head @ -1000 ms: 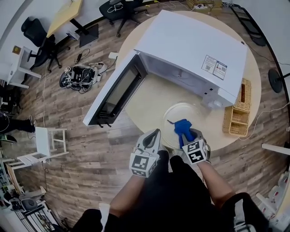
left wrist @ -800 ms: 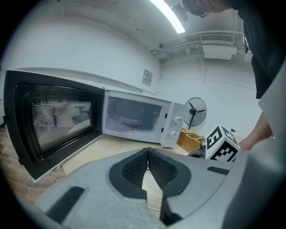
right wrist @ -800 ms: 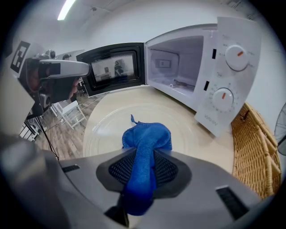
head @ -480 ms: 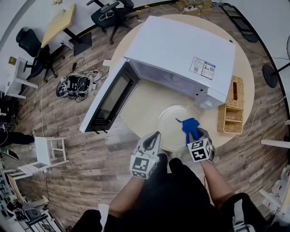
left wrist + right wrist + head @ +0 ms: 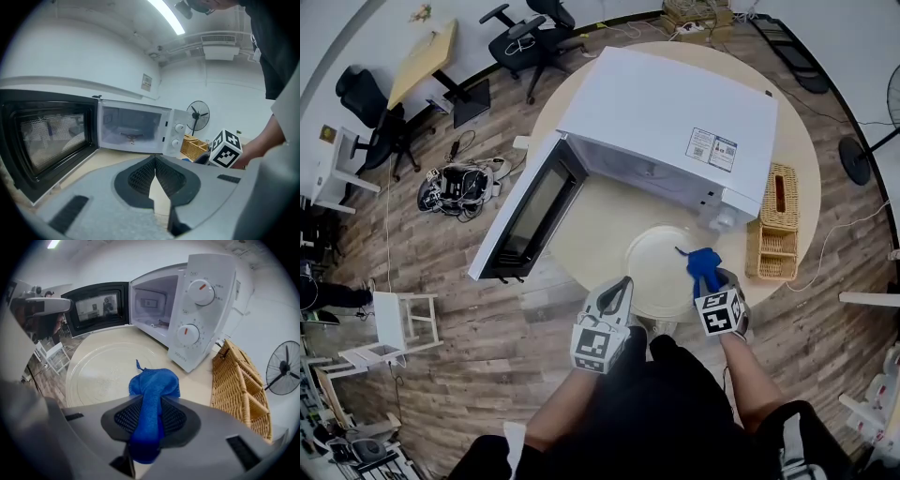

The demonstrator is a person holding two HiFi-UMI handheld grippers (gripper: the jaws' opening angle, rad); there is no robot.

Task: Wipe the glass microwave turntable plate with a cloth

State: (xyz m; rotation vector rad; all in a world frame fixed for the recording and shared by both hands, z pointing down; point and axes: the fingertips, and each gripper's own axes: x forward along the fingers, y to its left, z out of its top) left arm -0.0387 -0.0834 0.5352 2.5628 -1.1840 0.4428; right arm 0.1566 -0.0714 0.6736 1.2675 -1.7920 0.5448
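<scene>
The right gripper (image 5: 149, 414) is clamping a bunched blue cloth (image 5: 154, 386) over the right rim of the round clear glass turntable plate (image 5: 101, 369), which is lying ahead and leftward on the table. The left gripper (image 5: 155, 165), jaws together and empty, is hovering by the plate's near rim.

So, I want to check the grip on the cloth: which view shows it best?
The right gripper view: the cloth fills the middle, clamped between the jaws. The head view shows only a small blue patch. The left gripper view barely shows it, if at all.
</scene>
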